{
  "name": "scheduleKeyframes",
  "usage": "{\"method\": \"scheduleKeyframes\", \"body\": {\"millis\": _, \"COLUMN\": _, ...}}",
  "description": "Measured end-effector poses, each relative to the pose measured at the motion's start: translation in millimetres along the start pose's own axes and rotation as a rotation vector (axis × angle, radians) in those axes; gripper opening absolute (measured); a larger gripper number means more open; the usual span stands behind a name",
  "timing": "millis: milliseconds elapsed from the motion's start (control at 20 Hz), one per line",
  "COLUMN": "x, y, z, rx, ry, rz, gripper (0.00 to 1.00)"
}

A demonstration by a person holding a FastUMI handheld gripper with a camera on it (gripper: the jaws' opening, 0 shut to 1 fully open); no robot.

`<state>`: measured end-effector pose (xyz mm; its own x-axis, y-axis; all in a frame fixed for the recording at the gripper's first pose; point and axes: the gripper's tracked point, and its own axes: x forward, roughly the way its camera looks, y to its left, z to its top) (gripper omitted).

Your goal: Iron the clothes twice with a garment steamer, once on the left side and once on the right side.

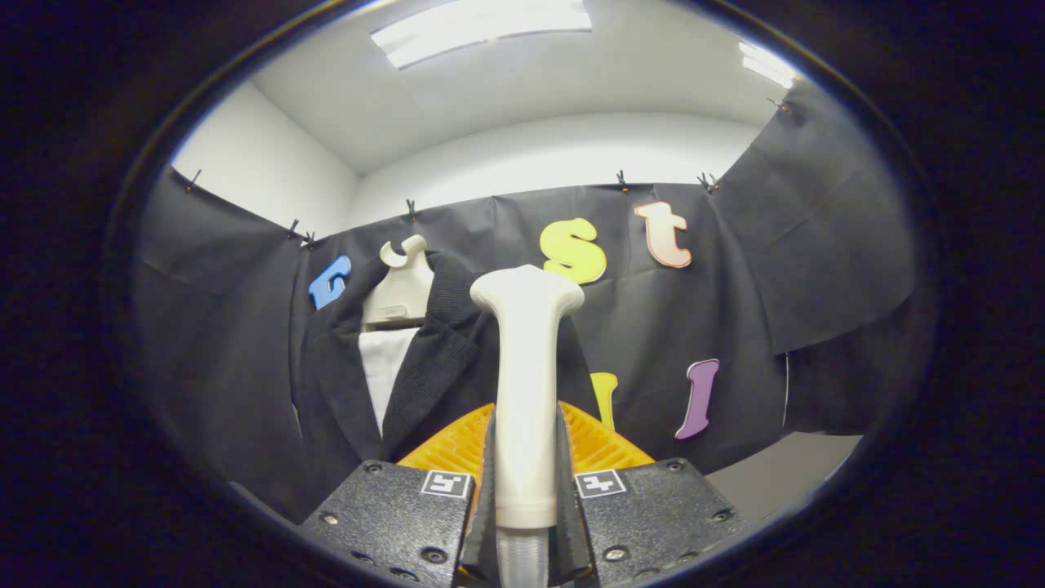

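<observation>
Clamped tight on the garment steamer (pixel 526 384), the gripper (pixel 526 482): both fingers (pixel 488 490) pressed against the sides of the cream handle, jaws narrow, just the handle's width between them. Standing upright between the fingers, that handle, flaring into a wider head at the top, a translucent hose end (pixel 522 559) poking out below. Ribbed orange parts (pixel 453 445) fanning out on either side of the handle, just behind the fingers.

Beyond the steamer head and off to the left, the dark jacket (pixel 392 367), hung on a cream hanger (pixel 402 290) against the black cloth wall (pixel 775 269). Lapels open, a strip of white shirt (pixel 382 371) showing between them. The jacket's right shoulder passing behind the steamer, head overlapping the fabric's edge in the view; contact between head and cloth impossible to judge from here. Looking forward and upward, all of it.

Small clips (pixel 622 180) pinning the cloth along its top edge. Above that, white room wall (pixel 563 159) and ceiling with a bright panel light (pixel 482 28), a second light (pixel 767 64) off to the right. Low on the right, past the finger, a pale flat surface (pixel 784 474) under the hanging cloth.
</observation>
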<state>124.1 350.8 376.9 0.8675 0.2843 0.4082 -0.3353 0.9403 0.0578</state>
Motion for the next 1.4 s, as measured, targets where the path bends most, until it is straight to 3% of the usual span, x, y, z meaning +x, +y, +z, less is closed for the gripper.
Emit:
{"method": "scheduleKeyframes", "body": {"millis": 150, "x": 3, "y": 13, "z": 1, "rx": 0.007, "ry": -0.033, "rz": 0.073, "gripper": 0.33}}
{"method": "scheduleKeyframes", "body": {"millis": 400, "x": -9, "y": 17, "z": -2, "rx": -0.026, "ry": -0.049, "rz": 0.086, "gripper": 0.33}}
{"method": "scheduleKeyframes", "body": {"millis": 750, "x": -22, "y": 4, "z": -45, "rx": -0.008, "ry": 0.065, "rz": -0.024, "gripper": 0.33}}
{"method": "scheduleKeyframes", "body": {"millis": 1400, "x": -64, "y": 5, "z": -99, "rx": -0.051, "ry": 0.18, "rz": -0.081, "gripper": 0.33}}
